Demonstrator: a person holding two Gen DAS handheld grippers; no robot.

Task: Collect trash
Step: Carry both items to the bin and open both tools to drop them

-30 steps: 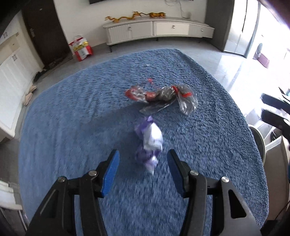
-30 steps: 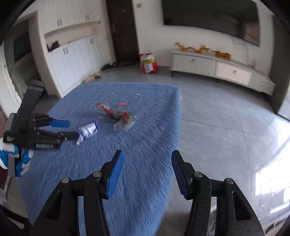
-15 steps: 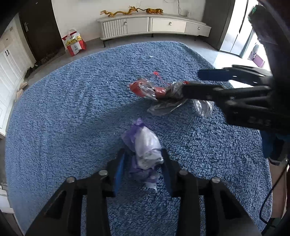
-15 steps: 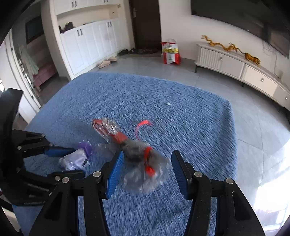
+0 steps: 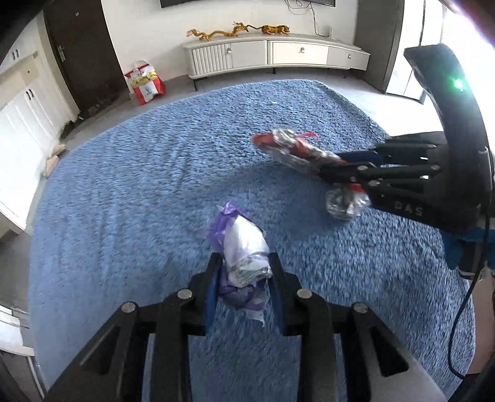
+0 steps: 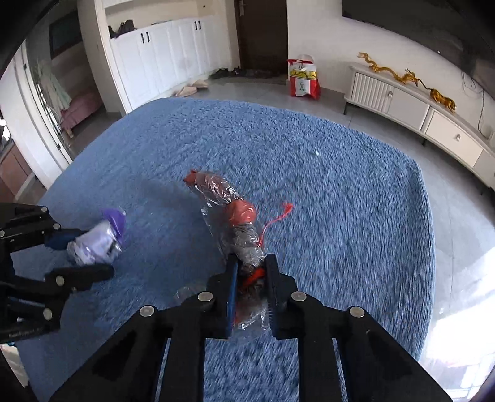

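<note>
On a blue rug (image 5: 123, 191), two pieces of trash are gripped at once.
The purple-and-white wrapper (image 5: 244, 259) is pinched by the left gripper (image 5: 244, 278); the clear-and-red wrapper (image 6: 244, 247) has just been closed on by the right gripper (image 6: 251, 278), apparently so both can be lifted together.

The left gripper's fingers (image 5: 216, 280) are hiding the purple-white wrapper's (image 5: 244, 247) lower sides. Motion is blurring the blue rug (image 6: 340, 198). The clear bag's (image 6: 222, 198) contents are staying unreadable.

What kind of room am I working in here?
Most likely a home living room: a blue rug covers the tiled floor, a low white cabinet with gold figurines stands under a wall screen, and white cupboards line another wall.
</note>
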